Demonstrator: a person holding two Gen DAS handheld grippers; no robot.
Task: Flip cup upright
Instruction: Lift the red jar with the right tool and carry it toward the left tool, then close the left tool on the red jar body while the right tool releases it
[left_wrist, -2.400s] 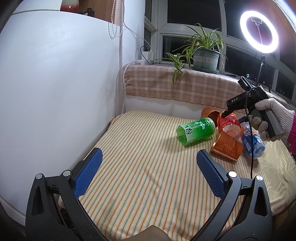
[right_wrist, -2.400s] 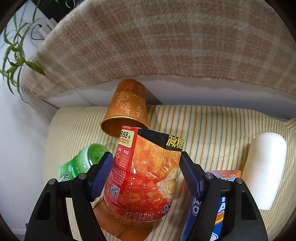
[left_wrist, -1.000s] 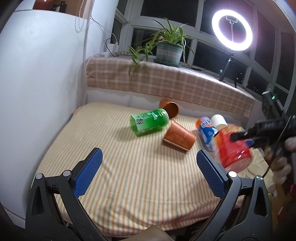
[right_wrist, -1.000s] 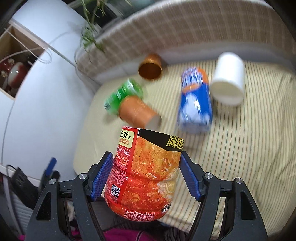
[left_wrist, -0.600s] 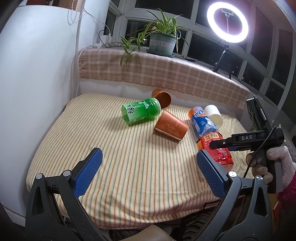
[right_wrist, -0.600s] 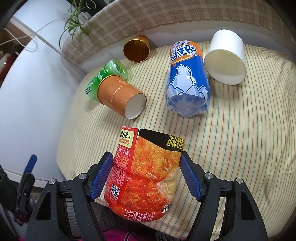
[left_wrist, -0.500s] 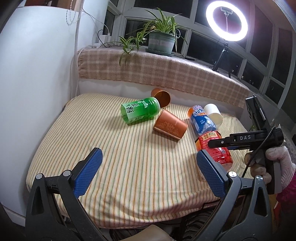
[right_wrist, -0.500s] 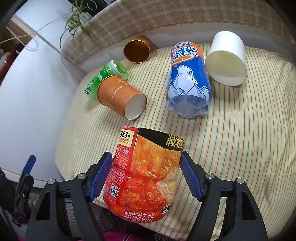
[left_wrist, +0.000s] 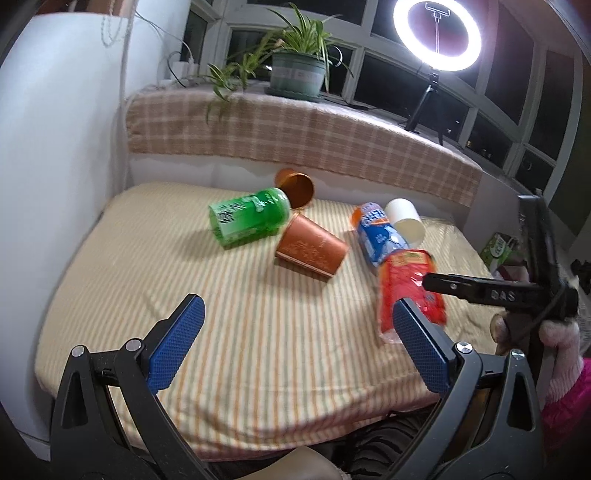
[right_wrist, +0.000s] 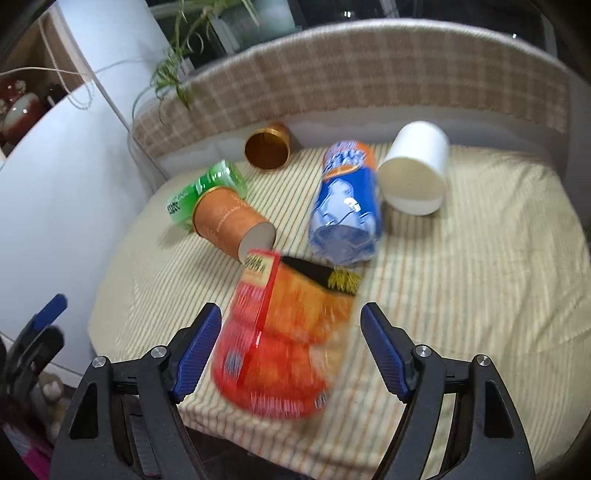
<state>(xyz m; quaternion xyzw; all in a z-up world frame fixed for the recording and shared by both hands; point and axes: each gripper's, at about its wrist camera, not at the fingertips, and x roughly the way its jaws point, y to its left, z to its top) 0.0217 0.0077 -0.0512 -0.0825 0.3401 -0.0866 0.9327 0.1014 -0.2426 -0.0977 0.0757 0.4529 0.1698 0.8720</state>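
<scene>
The red-orange cup (right_wrist: 284, 343) stands between my right gripper's (right_wrist: 291, 350) blue pads, blurred; the jaws have spread and no longer press on it. In the left wrist view this cup (left_wrist: 410, 291) stands near the striped surface's right front, with the right gripper's finger (left_wrist: 476, 288) beside it. My left gripper (left_wrist: 295, 343) is open and empty above the front of the striped surface (left_wrist: 184, 280).
Lying on their sides: a green cup (left_wrist: 247, 218), a brown paper cup (left_wrist: 314, 251), a copper cup (left_wrist: 295, 188), a blue cup (left_wrist: 376, 232) and a white cup (left_wrist: 404, 221). A checked ledge (left_wrist: 295, 136) with a plant runs behind; a white wall stands left.
My right gripper carried the red cup down from the back to the right front of the surface, then its jaws spread and let go. The left gripper stayed open.
</scene>
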